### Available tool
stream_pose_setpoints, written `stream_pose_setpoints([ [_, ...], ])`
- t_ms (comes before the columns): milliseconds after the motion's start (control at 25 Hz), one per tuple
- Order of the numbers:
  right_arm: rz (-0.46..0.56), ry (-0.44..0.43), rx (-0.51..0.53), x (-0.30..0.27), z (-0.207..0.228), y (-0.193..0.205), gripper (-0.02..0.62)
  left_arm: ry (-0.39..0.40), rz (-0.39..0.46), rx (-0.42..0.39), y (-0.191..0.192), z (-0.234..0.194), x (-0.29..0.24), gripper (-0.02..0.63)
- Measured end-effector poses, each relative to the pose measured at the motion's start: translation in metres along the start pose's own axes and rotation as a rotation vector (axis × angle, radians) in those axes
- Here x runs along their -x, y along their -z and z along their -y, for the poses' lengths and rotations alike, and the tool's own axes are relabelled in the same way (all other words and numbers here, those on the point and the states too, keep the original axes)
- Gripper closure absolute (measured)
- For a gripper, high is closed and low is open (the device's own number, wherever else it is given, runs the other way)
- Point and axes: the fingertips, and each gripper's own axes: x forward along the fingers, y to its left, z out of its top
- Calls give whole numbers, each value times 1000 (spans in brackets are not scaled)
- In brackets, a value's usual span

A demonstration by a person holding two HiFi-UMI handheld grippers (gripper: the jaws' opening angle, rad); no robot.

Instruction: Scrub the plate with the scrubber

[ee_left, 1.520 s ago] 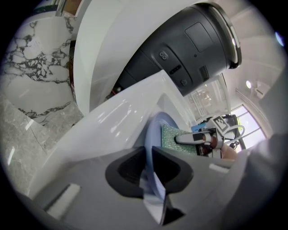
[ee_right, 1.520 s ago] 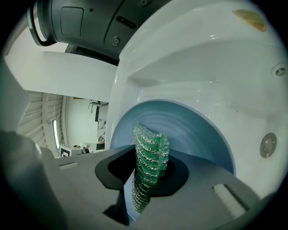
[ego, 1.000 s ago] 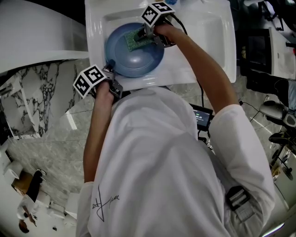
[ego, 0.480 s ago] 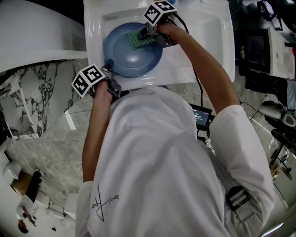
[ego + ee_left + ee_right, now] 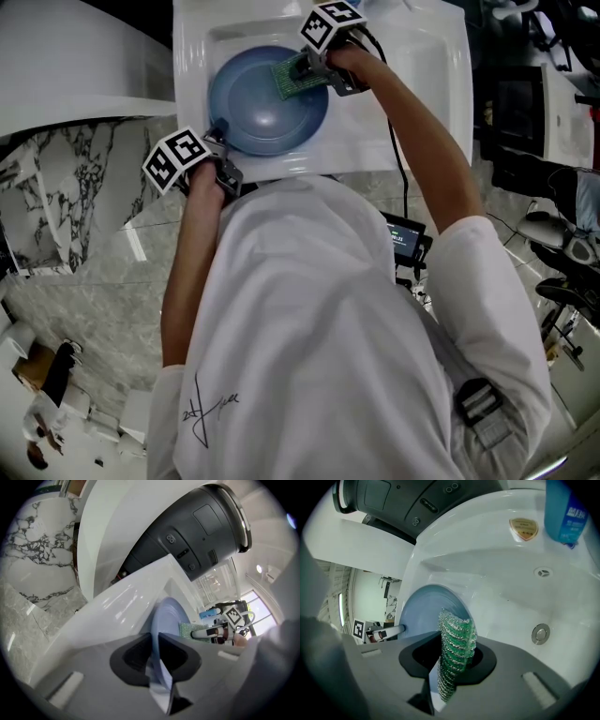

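Plate blue, round, in white sink; left gripper clamps rim; right gripper pinches green mesh scrubber.

The person's white-shirted torso is covering the white ceramic sink's near rim. The left gripper is hiding the round blue plate's near edge. The top edge is cutting off the blue plastic bottle at the far side.

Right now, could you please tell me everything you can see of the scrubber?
The scrubber is a flat rectangular pad of green knitted mesh with a silvery glitter, soft-looking and slightly bent. The right gripper is shut on it, holding it on edge with much of it sticking out beyond the jaws. It appears to rest against the upper right of the blue plate, inside the white sink.
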Motion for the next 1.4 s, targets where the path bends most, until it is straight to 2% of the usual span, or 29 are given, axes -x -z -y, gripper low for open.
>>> stream_pose_setpoints([
  [400, -26, 184, 116, 20, 18, 5, 523, 3, -3, 3, 2, 1, -1, 511],
  [680, -55, 267, 190, 31, 22, 11, 525, 7, -3, 2, 1, 0, 0, 511],
  [920, 19, 114, 191, 51, -11, 9, 526, 10, -2, 6, 0, 2, -1, 511],
  [1160, 58, 47, 234, 53, -37, 6, 528, 3, 0, 3, 1, 1, -1, 511],
  [1400, 76, -34, 236, 39, -63, 6, 528, -4, 0, 1, 1, 0, -1, 511],
])
